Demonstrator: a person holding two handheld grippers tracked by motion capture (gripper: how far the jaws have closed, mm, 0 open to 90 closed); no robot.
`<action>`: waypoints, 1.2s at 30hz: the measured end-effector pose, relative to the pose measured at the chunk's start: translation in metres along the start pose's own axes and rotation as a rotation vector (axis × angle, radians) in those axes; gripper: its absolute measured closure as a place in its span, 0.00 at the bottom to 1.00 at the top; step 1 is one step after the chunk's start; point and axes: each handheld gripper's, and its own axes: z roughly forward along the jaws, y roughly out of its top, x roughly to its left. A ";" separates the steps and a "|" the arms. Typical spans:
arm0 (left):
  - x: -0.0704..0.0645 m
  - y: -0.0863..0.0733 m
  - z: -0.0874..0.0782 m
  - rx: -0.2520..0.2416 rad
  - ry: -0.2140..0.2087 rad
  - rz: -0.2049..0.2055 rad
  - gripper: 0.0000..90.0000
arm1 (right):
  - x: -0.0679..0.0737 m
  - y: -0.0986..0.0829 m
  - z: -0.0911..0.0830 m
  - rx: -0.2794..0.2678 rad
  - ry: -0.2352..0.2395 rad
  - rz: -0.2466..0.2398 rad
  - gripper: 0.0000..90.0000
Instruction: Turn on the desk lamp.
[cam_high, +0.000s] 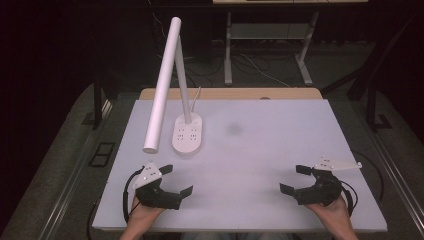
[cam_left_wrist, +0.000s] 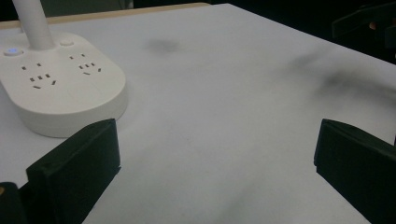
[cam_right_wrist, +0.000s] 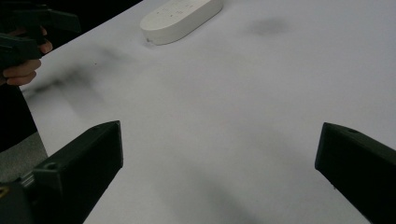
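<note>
A white desk lamp stands at the table's back left. Its oval base (cam_high: 188, 134) carries several power sockets, and its long tube head (cam_high: 162, 85) slants down toward the left front. In the left gripper view the base (cam_left_wrist: 60, 88) lies just ahead and left of the jaws. My left gripper (cam_high: 176, 180) rests open near the front left edge, nothing between its jaws. My right gripper (cam_high: 294, 179) rests open near the front right, also holding nothing. The lamp base (cam_right_wrist: 181, 18) is far off in the right gripper view.
The white tabletop (cam_high: 260, 150) has a faint dark smudge (cam_high: 233, 129) near its middle. A wooden strip (cam_high: 230, 93) runs along the far edge. Table legs and cables (cam_high: 260, 65) stand on the dark floor behind.
</note>
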 end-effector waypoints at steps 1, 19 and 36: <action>0.000 0.000 0.000 -0.001 0.001 0.000 0.00 | 0.000 0.000 0.000 0.003 0.000 0.001 0.01; 0.001 0.001 0.000 -0.005 0.001 -0.003 0.00 | -0.002 -0.003 -0.001 0.022 -0.006 0.017 0.01; 0.001 0.000 0.001 0.006 -0.008 -0.005 0.00 | 0.001 -0.001 0.004 0.045 -0.001 0.006 0.01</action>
